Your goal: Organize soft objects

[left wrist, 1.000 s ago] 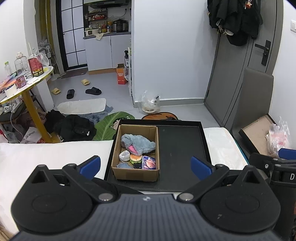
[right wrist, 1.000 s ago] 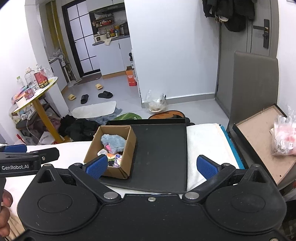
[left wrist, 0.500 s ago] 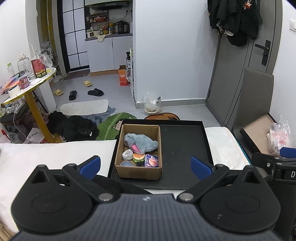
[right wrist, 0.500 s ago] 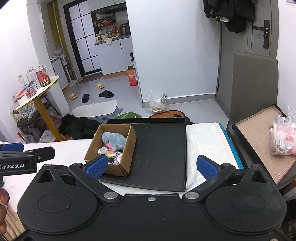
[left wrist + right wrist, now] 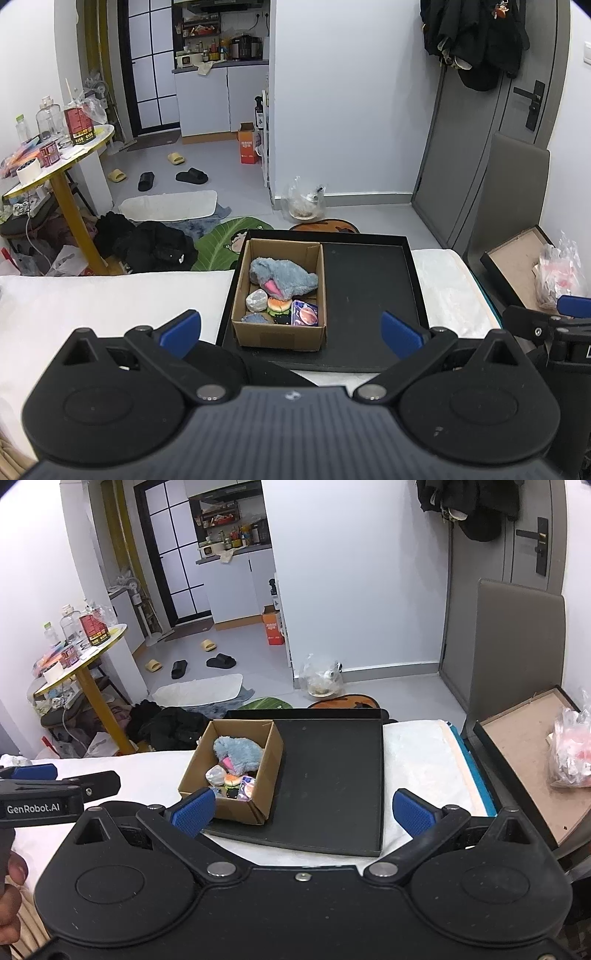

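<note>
A brown cardboard box (image 5: 280, 336) (image 5: 258, 771) stands in the left half of a black tray (image 5: 369, 280) (image 5: 332, 775) on a white surface. Inside it lie a blue-grey plush toy (image 5: 282, 277) (image 5: 238, 751), a whitish lump (image 5: 256, 300), a small burger-shaped toy (image 5: 279, 305) and a little purple pack (image 5: 304, 314). My left gripper (image 5: 291, 328) hovers open just short of the box's near wall. My right gripper (image 5: 303, 810) is open too, nearer the tray's front edge, with nothing between its fingers. The left gripper's side shows in the right wrist view (image 5: 55, 794).
The tray's right half is bare. A flat brown-lined frame (image 5: 535, 760) holds a plastic bag (image 5: 570, 753) at the right. Beyond the white surface's far edge are floor clutter, dark clothes (image 5: 147, 243), a yellow-legged round table (image 5: 59, 162) and a grey door (image 5: 480, 147).
Both grippers have drifted slightly, and the box and tray sit a little farther right and higher in both views. Both stay open and empty.
</note>
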Demonstrator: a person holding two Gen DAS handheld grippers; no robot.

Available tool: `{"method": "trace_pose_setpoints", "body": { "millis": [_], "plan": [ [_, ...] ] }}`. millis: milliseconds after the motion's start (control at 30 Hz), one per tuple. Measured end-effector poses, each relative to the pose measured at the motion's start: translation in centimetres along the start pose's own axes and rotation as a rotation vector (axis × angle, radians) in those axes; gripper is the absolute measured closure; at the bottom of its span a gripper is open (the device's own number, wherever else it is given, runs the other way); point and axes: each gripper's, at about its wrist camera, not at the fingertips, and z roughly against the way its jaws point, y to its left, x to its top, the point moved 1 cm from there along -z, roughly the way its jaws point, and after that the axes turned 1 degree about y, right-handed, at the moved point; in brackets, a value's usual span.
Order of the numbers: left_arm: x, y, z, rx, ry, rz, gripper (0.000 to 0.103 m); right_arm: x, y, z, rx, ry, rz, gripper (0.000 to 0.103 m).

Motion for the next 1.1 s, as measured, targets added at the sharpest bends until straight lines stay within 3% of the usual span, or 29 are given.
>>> {"method": "trace_pose_setpoints", "body": {
  "millis": [1100],
  "plan": [
    [-0.48, 0.05, -0.87, -0.006, 0.025, 0.000, 0.000, -0.36, 0.29, -0.30, -0.028, 0.031, 0.009, 0.000]
  ]
}}
